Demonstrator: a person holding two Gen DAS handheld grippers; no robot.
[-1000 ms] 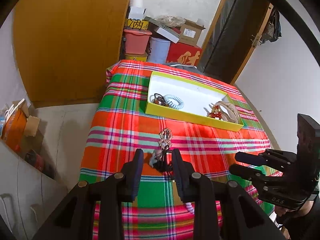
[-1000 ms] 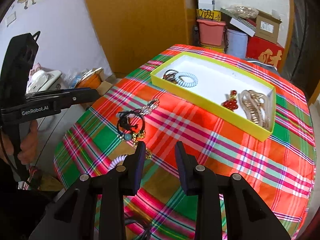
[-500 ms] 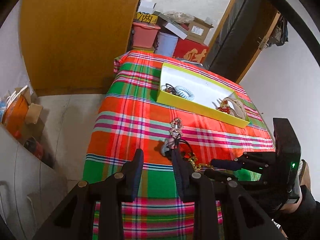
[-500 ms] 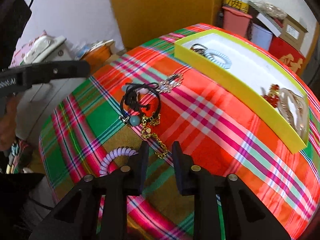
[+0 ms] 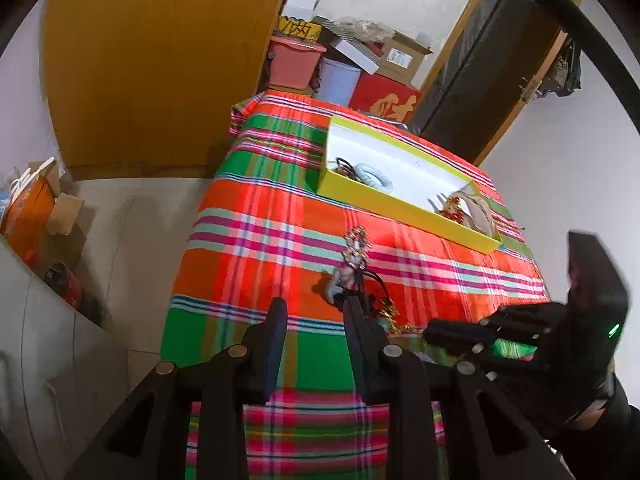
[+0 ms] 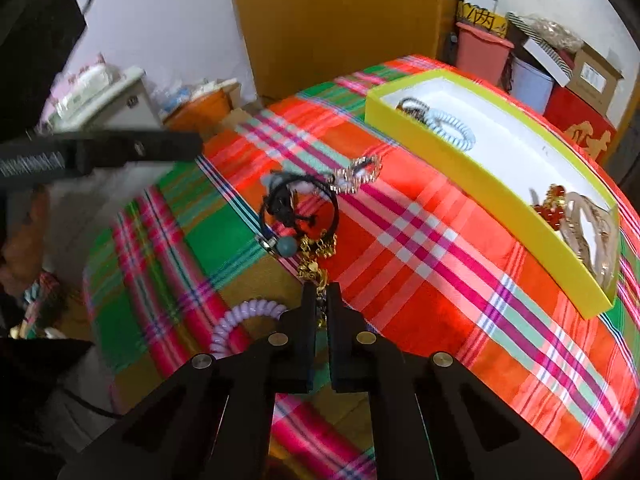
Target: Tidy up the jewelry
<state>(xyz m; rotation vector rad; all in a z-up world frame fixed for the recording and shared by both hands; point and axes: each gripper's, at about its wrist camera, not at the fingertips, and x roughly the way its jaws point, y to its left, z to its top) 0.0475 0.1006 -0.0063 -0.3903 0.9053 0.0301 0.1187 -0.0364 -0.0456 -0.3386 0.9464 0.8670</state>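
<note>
Left wrist: left gripper [image 5: 314, 312] hovered over the near edge of the plaid tabletop [image 5: 248, 264], fingers spread wide with nothing between them. The loose pile lay just ahead: rhinestone clip [image 5: 355, 247], black hair tie [image 5: 366, 294], gold chain [image 5: 394, 320]. Yellow box [image 5: 400, 206] sat further back, already holding a pale blue coil tie [image 5: 374, 176] at one end, red bead piece [image 5: 454, 206] and beige claw clip [image 5: 478, 210] at the other. Right gripper [image 5: 448, 330] was low at the pile's right side.

Right wrist: right gripper [image 6: 322, 300] had its fingers nearly closed on the tail of the gold chain [image 6: 316, 260]; looked like a grasp, though contact was partly hidden. Chain's upper end was tangled with the black hair tie [image 6: 298, 210]. Lilac coil tie [image 6: 240, 322] lay just left of the fingers.

Step, as I read it: picking the chain for transfer to the yellow box [image 6: 492, 196]. Next move calls for a slow lift, and the tangle may drag the tie along.
</note>
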